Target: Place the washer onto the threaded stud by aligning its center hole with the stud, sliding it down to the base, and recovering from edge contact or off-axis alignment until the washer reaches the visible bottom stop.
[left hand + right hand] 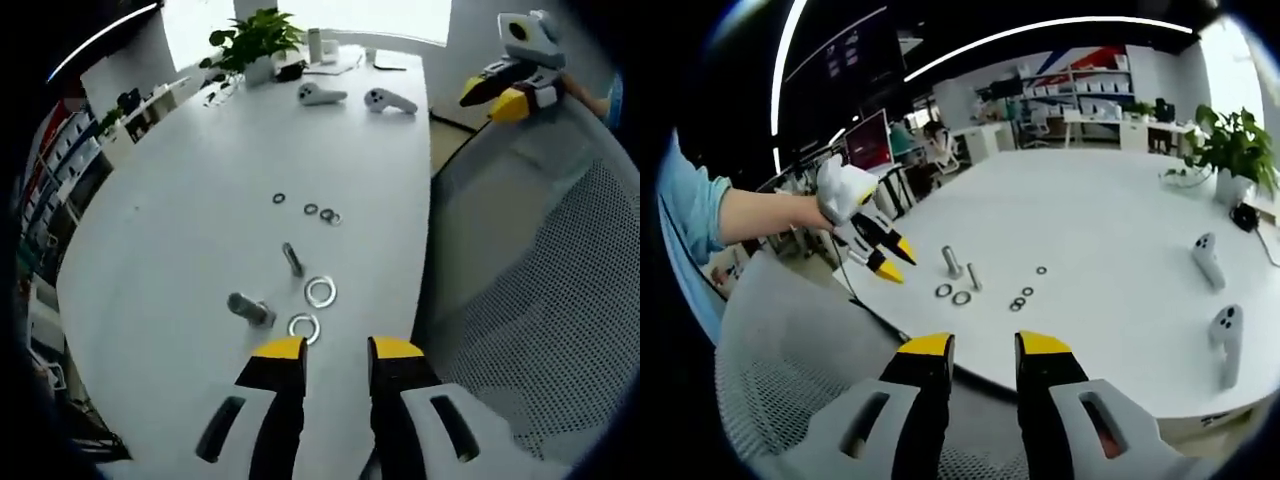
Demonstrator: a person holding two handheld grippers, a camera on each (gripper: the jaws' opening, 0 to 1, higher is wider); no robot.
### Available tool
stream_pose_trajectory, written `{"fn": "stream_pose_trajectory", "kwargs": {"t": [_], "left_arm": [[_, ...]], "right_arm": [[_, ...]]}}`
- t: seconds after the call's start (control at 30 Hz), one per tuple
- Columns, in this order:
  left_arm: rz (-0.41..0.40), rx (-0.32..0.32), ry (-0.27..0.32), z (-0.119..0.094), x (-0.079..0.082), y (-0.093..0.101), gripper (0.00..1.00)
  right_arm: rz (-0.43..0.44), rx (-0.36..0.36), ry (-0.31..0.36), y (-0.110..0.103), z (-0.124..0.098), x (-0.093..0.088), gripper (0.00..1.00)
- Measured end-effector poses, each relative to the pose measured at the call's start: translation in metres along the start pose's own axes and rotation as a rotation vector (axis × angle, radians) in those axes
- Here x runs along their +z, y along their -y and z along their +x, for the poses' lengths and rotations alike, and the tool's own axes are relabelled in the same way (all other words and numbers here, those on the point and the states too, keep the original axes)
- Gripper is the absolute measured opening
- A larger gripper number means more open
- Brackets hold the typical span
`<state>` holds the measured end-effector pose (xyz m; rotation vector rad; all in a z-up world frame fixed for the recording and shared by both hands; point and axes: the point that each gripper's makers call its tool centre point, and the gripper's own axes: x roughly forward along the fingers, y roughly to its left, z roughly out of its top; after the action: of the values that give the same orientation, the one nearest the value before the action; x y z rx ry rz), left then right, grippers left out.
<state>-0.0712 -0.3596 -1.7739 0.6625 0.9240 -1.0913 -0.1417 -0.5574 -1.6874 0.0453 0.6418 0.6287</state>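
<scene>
Two large silver washers [303, 326] [320, 291] lie flat on the white table [180, 230], just beyond my left gripper [338, 350], which is open and holds nothing. A thick stud [250, 308] stands left of them, and a thinner bolt [292, 258] is a little farther off. My right gripper [985, 347] is open and empty, hovering off the table's edge above a mesh chair. From there the stud [952, 262], the thin bolt [973, 276] and the large washers [943, 291] sit near the table edge, with the left gripper [897, 260] in a hand beside them.
Three small washers [311, 209] lie farther along the table. Two white controllers [320, 95] [390, 100] and a potted plant [255, 40] are at the far end. A grey mesh chair [560, 300] is to the right of the table, and the right gripper [492, 100] hangs above it.
</scene>
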Motion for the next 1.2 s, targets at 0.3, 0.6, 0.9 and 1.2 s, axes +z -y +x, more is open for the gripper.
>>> {"fn": "stream_pose_trajectory", "kwargs": {"t": [0.3,0.6,0.9,1.2], "left_arm": [[-0.005,-0.001,-0.067,0.027,-0.008,-0.015,0.26],[-0.007,0.003,-0.113,0.048,-0.018,-0.025,0.32],[-0.010,-0.032,-0.128,0.063,-0.024,-0.030,0.30],[0.014,-0.050,-0.162,0.071,-0.030,-0.031,0.28]], "right_arm": [[-0.001,0.001,-0.004,0.001,0.001,0.000,0.27],[0.002,-0.003,0.000,0.002,0.001,0.000,0.27],[0.004,-0.005,-0.008,0.003,0.001,-0.001,0.27],[0.004,-0.003,-0.006,0.002,0.001,-0.001,0.27]]}}
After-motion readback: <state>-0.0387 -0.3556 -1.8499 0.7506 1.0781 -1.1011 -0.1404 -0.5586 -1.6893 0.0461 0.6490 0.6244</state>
